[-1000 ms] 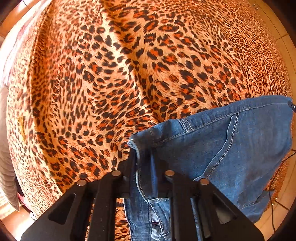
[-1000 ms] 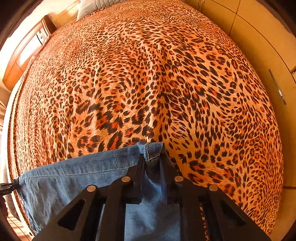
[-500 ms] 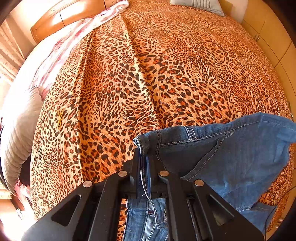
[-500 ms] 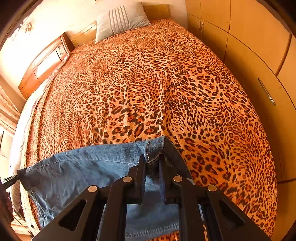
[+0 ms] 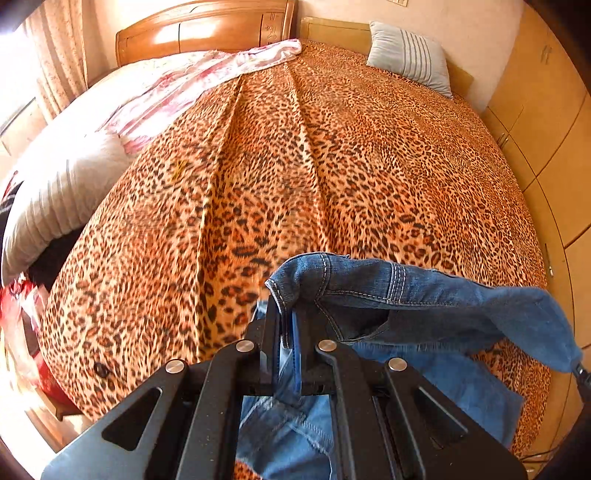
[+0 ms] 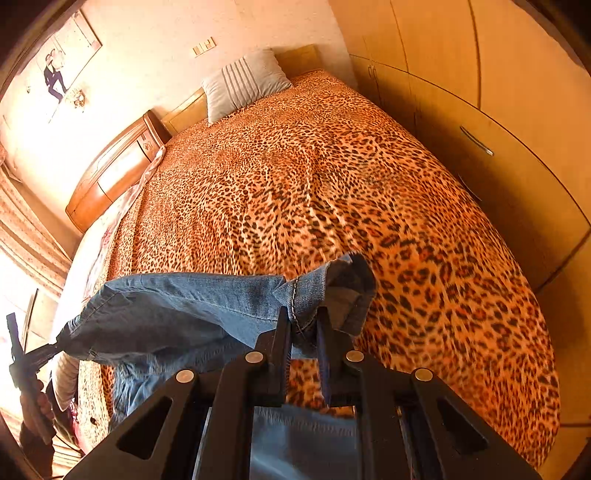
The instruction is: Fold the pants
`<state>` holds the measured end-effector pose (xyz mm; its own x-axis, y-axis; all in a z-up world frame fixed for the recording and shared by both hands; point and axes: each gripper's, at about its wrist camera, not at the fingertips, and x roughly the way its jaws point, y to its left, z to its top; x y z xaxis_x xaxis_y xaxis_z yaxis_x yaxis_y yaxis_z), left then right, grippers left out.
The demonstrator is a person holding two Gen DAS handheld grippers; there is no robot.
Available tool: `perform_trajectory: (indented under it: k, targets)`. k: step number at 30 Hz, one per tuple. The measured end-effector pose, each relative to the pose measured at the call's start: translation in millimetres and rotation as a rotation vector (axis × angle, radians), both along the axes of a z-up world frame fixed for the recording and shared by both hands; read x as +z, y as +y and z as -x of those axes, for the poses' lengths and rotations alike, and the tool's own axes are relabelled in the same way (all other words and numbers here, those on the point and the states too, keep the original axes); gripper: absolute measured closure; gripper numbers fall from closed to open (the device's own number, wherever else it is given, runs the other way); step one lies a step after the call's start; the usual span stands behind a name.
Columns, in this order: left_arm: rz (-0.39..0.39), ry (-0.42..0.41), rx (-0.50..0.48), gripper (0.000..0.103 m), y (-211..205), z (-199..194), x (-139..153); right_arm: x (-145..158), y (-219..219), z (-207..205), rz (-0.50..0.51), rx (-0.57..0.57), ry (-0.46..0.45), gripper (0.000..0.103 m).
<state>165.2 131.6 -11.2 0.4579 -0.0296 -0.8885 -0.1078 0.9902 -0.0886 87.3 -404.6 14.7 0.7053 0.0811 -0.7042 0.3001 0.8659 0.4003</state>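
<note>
Leopard-print bedspread (image 5: 332, 166) covers the whole bed and fills most of both views. Wooden wardrobe doors (image 6: 498, 110) run along one side, wooden headboard (image 5: 207, 33) at the far end, striped grey pillow (image 6: 243, 83) against it. White-and-pink quilt (image 5: 177, 85) bunched along the other edge of the bed.

Blue jeans (image 5: 443, 306) are held up over the near end of the bed, strung between the two claws. Long axis of the raised edge runs crosswise to the bed, roughly level, sagging a bit in the middle. The rest of the denim hangs down from that edge toward the cameras; lower part drops out of frame, so can't tell which end points down.

Left gripper (image 5: 290, 321): jaws pinched nearly together on a stitched hem corner of the jeans, fabric sandwiched between the pads. In the right wrist view it shows at far left, clamped on the far corner, hand (image 6: 35, 406) on its handle.

Right gripper (image 6: 303, 325): narrow gap, clamped on a seam fold at the opposite corner, with a loose flap of denim spilling over the right finger.
</note>
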Motion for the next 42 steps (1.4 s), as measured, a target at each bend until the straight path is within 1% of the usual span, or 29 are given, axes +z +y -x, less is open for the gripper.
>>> perform_trajectory:
  k: [2, 3, 5, 7, 8, 9, 10, 11, 13, 14, 15, 16, 17, 18, 19, 20, 21, 23, 25, 26, 30, 32, 33, 34, 35, 36, 38, 39, 42]
  targets:
    - [0.039, 0.053, 0.035, 0.1, 10, 24, -18, -18, 5, 38, -0.019, -0.016, 0.032, 0.091]
    - [0.055, 0.096, 0.054, 0.1, 13, 35, -32, -30, 9, 55, -0.019, -0.026, 0.058, 0.09]
    - [0.067, 0.213, 0.076, 0.1, 16, 53, -68, -62, 13, 79, -0.04, -0.039, 0.145, 0.089]
    - [0.068, 0.339, 0.091, 0.1, 17, 67, -105, -102, 19, 94, -0.051, -0.055, 0.253, 0.088]
    - [0.08, 0.376, 0.102, 0.099, 18, 73, -116, -118, 22, 97, -0.046, -0.057, 0.31, 0.087]
    - [0.096, 0.39, 0.113, 0.099, 19, 77, -120, -130, 25, 102, -0.038, -0.065, 0.358, 0.087]
    - [0.115, 0.386, 0.118, 0.099, 22, 80, -118, -134, 26, 106, -0.046, -0.068, 0.376, 0.087]
    - [0.124, 0.37, 0.123, 0.096, 25, 83, -111, -134, 26, 112, -0.061, -0.069, 0.37, 0.087]
    - [0.115, 0.351, 0.132, 0.096, 30, 89, -96, -122, 22, 125, -0.083, -0.086, 0.343, 0.085]
    - [0.122, 0.344, 0.141, 0.095, 34, 92, -89, -115, 19, 132, -0.107, -0.101, 0.32, 0.078]
    - [0.149, 0.337, 0.149, 0.095, 37, 96, -84, -108, 15, 140, -0.144, -0.125, 0.284, 0.068]
    - [0.18, 0.333, 0.16, 0.094, 40, 99, -81, -104, 11, 147, -0.198, -0.147, 0.241, 0.062]
    - [0.213, 0.332, 0.177, 0.09, 42, 102, -78, -103, 7, 151, -0.268, -0.167, 0.203, 0.047]
    - [0.251, 0.33, 0.197, 0.082, 42, 104, -77, -105, 4, 152, -0.333, -0.187, 0.173, 0.04]
    - [0.294, 0.325, 0.213, 0.076, 42, 104, -77, -111, 3, 152, -0.404, -0.203, 0.146, 0.04]
    - [0.331, 0.321, 0.228, 0.061, 40, 103, -79, -117, 3, 147, -0.466, -0.213, 0.135, 0.04]
    - [0.352, 0.32, 0.239, 0.053, 35, 102, -80, -125, 3, 141, -0.523, -0.229, 0.132, 0.04]
    - [0.39, 0.337, 0.255, 0.053, 25, 96, -89, -139, 7, 129, -0.607, -0.259, 0.145, 0.04]
    - [0.432, 0.36, 0.263, 0.053, 15, 89, -98, -147, 9, 118, -0.649, -0.28, 0.151, 0.04]
    - [0.439, 0.365, 0.27, 0.053, 11, 86, -101, -150, 9, 113, -0.659, -0.29, 0.152, 0.04]
    - [0.429, 0.375, 0.296, 0.052, -1, 74, -117, -158, 7, 97, -0.676, -0.32, 0.181, 0.04]
    - [0.396, 0.392, 0.297, 0.052, -6, 67, -125, -164, 4, 91, -0.684, -0.341, 0.202, 0.04]
    - [0.382, 0.394, 0.289, 0.053, -8, 64, -128, -166, 3, 89, -0.69, -0.347, 0.199, 0.041]
    - [0.361, 0.394, 0.28, 0.053, -10, 59, -130, -167, 1, 85, -0.694, -0.35, 0.188, 0.044]
    - [0.333, 0.389, 0.264, 0.059, -12, 52, -129, -167, 0, 82, -0.691, -0.35, 0.184, 0.055]
    - [0.304, 0.37, 0.243, 0.078, -15, 45, -125, -166, -1, 79, -0.682, -0.348, 0.184, 0.078]
    - [0.258, 0.337, 0.2, 0.091, -20, 34, -110, -158, -5, 76, -0.658, -0.349, 0.17, 0.096]
    - [0.26, 0.312, 0.194, 0.095, -19, 31, -101, -151, -6, 77, -0.655, -0.342, 0.144, 0.096]
    - [0.283, 0.232, 0.169, 0.096, -12, 32, -71, -123, -3, 83, -0.625, -0.284, 0.064, 0.098]
